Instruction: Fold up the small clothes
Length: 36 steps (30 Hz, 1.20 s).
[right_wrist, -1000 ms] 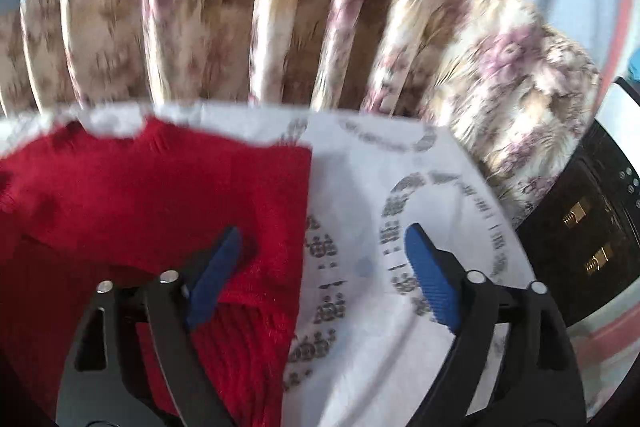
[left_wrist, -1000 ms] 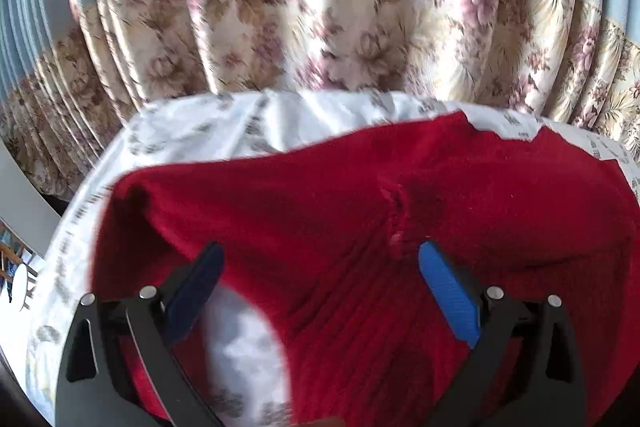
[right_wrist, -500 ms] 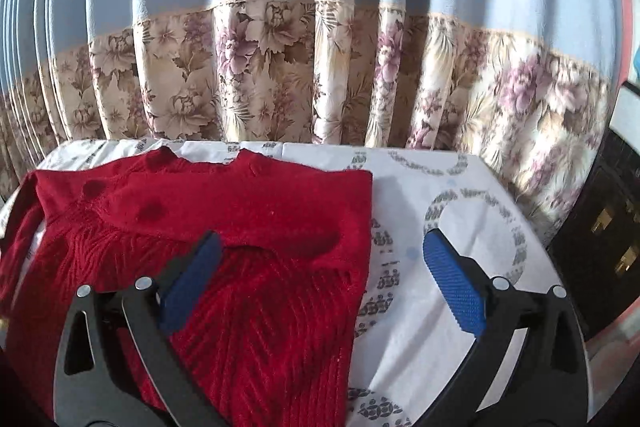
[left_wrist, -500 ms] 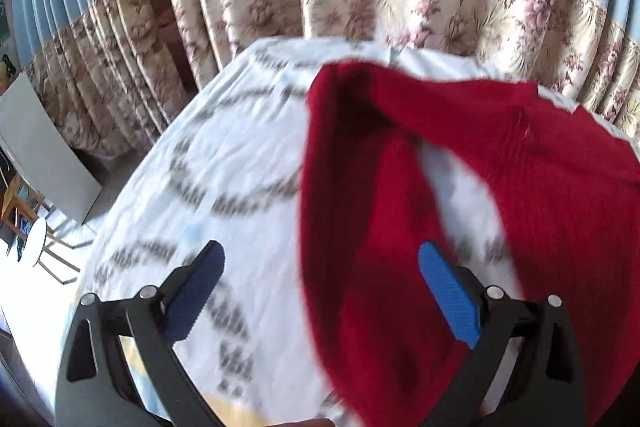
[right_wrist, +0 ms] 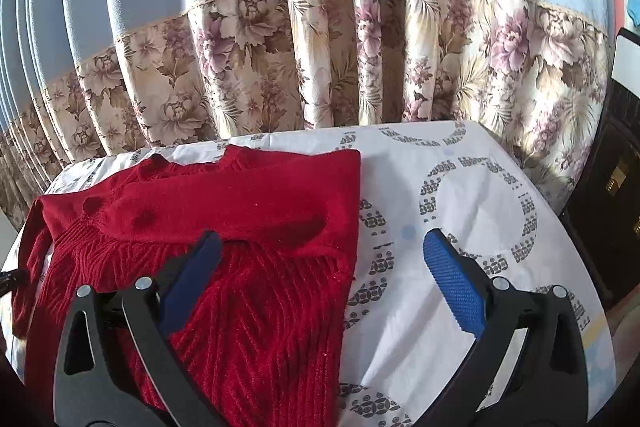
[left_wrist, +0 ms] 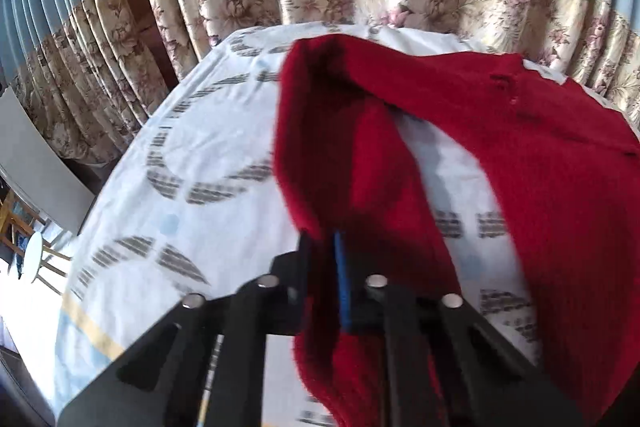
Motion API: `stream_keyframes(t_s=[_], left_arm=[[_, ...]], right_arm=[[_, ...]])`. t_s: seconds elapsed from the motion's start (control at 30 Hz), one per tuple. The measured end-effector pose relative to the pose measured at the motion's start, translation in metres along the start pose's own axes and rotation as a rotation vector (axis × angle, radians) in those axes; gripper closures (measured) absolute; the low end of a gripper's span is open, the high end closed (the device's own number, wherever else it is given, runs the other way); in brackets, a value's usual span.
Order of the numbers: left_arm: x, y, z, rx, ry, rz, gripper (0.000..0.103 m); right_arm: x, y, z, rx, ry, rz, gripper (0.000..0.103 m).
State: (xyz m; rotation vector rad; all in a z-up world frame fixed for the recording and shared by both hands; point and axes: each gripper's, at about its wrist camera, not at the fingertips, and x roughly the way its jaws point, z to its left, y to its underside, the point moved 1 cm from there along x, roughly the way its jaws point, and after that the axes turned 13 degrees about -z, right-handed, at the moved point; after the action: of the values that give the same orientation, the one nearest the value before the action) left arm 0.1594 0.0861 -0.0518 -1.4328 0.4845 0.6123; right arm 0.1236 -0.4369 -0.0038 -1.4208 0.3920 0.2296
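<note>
While the left gripper (left_wrist: 325, 241) has its jaws clamped on the red knit sweater (left_wrist: 540, 163), having just closed on it, the right gripper (right_wrist: 320, 263) has its jaws wide apart w/ nothing between them. Left jaws pinch the edge of the sweater's sleeve (left_wrist: 320, 147); the sleeve runs fwd from the jaws, then bends back to the right into the sweater body. Between sleeve and body, right of the left jaws, a strip of white patterned cloth (left_wrist: 192, 147) shows, covering the table. Left of those jaws only that cloth lies.

From the right wrist view, the sweater (right_wrist: 240, 227) lies spread on the cloth (right_wrist: 460, 187), mostly under and ahead of the left-side jaw. Its right edge ends between the two jaws, nearer the left-side one. Right-side jaw hangs over bare cloth w/ grey ring prints. A sleeve is folded across the upper body, ahead of the jaws. Beyond the table's far edge hangs a blue and floral curtain (right_wrist: 360, 67).
</note>
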Motion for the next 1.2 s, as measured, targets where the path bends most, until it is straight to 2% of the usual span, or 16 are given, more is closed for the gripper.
stream_keyframes(t_s=[0.1,0.23,0.3,0.37,0.4,0.43,0.47,0.5,0.53,0.6,0.7,0.77,0.9,0.93,1.0,1.2], left_arm=[[0.005,-0.013,0.024,0.097,-0.148,-0.019,0.094],[0.031,-0.043,0.088,0.190,-0.407,-0.002,0.094],[0.043,-0.055,0.115,0.178,-0.461,0.012,0.094],[0.056,-0.067,0.140,0.239,-0.629,0.004,0.094],[0.062,-0.070,0.150,0.254,-0.669,0.005,0.094],[0.068,-0.073,0.163,0.224,-0.647,0.025,0.091],[0.071,-0.074,0.174,0.176,-0.593,0.049,0.061],[0.071,-0.073,0.183,0.117,-0.553,0.064,0.040],[0.064,-0.072,0.191,0.054,-0.525,0.032,0.019],[0.054,-0.063,0.199,0.008,-0.486,-0.001,0.019],[0.050,-0.046,0.212,-0.087,-0.422,0.018,0.019],[0.049,-0.033,0.230,-0.231,-0.342,0.033,0.019],[0.048,-0.006,0.253,-0.437,-0.295,0.070,0.019],[0.048,0.003,0.261,-0.515,-0.252,0.092,0.019],[0.044,0.014,0.267,-0.605,-0.164,0.098,0.019],[0.038,0.003,0.233,-0.535,-0.044,0.049,0.019]], right_arm=[[-0.001,-0.001,0.000,0.001,-0.003,-0.004,0.003],[-0.001,-0.002,0.000,0.001,-0.006,-0.003,0.003],[0.000,-0.001,0.000,-0.004,-0.003,-0.001,0.003],[0.001,0.000,0.000,-0.007,-0.002,0.003,0.003],[0.002,0.000,0.000,-0.008,0.000,0.005,0.003],[0.002,0.001,-0.001,-0.009,0.002,0.006,0.003],[0.003,0.001,-0.001,-0.008,0.004,0.008,0.003],[0.004,0.002,-0.002,-0.008,0.005,0.012,0.003],[0.004,0.003,-0.002,-0.008,0.007,0.014,0.003],[0.006,0.004,-0.003,-0.010,0.010,0.019,0.003],[0.009,0.006,-0.001,-0.019,0.012,0.027,0.003],[0.011,0.008,0.002,-0.028,0.009,0.036,0.003],[0.014,0.012,0.008,-0.061,0.009,0.047,0.003],[0.014,0.013,0.009,-0.064,0.010,0.047,0.003],[0.015,0.013,0.008,-0.064,0.012,0.050,0.003],[0.018,0.016,0.006,-0.060,0.018,0.062,0.003]])
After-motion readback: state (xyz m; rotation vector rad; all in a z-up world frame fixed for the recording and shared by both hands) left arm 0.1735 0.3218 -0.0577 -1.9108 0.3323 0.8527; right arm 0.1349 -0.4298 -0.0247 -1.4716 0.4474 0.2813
